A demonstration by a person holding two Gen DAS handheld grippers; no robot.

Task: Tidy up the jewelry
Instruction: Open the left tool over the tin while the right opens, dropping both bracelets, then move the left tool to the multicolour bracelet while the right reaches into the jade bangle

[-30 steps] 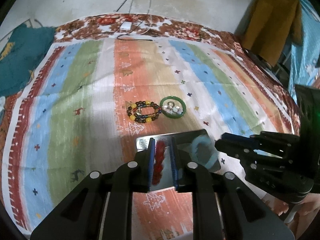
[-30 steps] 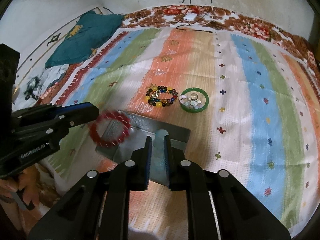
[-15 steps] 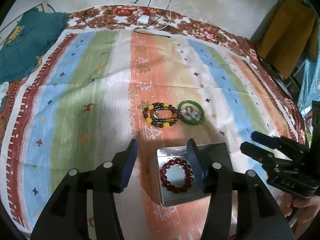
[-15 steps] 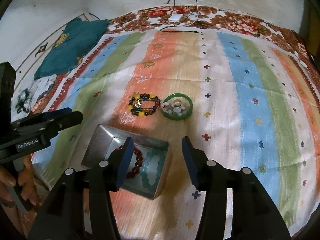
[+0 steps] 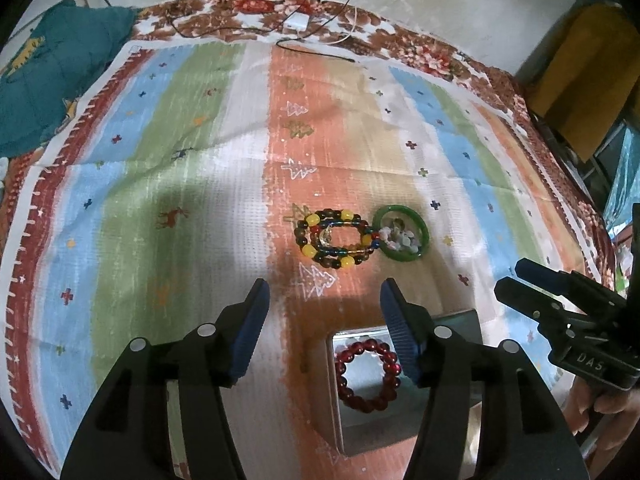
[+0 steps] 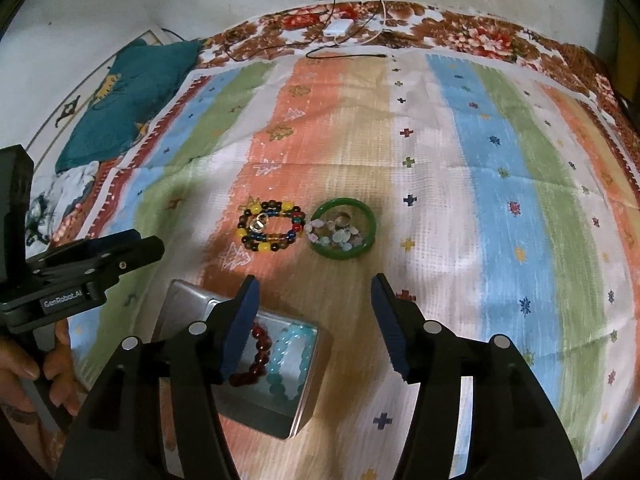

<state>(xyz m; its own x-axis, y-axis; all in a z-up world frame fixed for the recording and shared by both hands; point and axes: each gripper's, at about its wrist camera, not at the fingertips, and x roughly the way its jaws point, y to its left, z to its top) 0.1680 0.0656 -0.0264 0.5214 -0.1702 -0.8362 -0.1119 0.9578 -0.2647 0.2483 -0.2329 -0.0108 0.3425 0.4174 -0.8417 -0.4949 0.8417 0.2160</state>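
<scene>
A metal tin [image 5: 356,436] [image 6: 298,420] sits on the striped cloth, holding a red bead bracelet [image 5: 366,376] [image 6: 260,350] and a pale turquoise bracelet [image 6: 288,364]. Beyond it lie a multicoloured bead bracelet pile [image 5: 334,245] [image 6: 270,230] and a green bangle [image 5: 402,232] [image 6: 344,228] ringed around small pale stones and rings. My left gripper [image 5: 324,324] is open and empty above the tin's near-left side. My right gripper [image 6: 314,320] is open and empty, above the tin's right edge.
A striped cloth [image 5: 180,200] covers a floral bedspread. A teal pillow [image 6: 128,96] lies at far left. A white charger with cables [image 5: 296,22] rests at the far edge. A yellow chair back [image 5: 580,76] stands at right.
Both grippers opened and drew back and up. The red bracelet dropped from the left gripper and the turquoise one from the right, and both now lie in the tin.
</scene>
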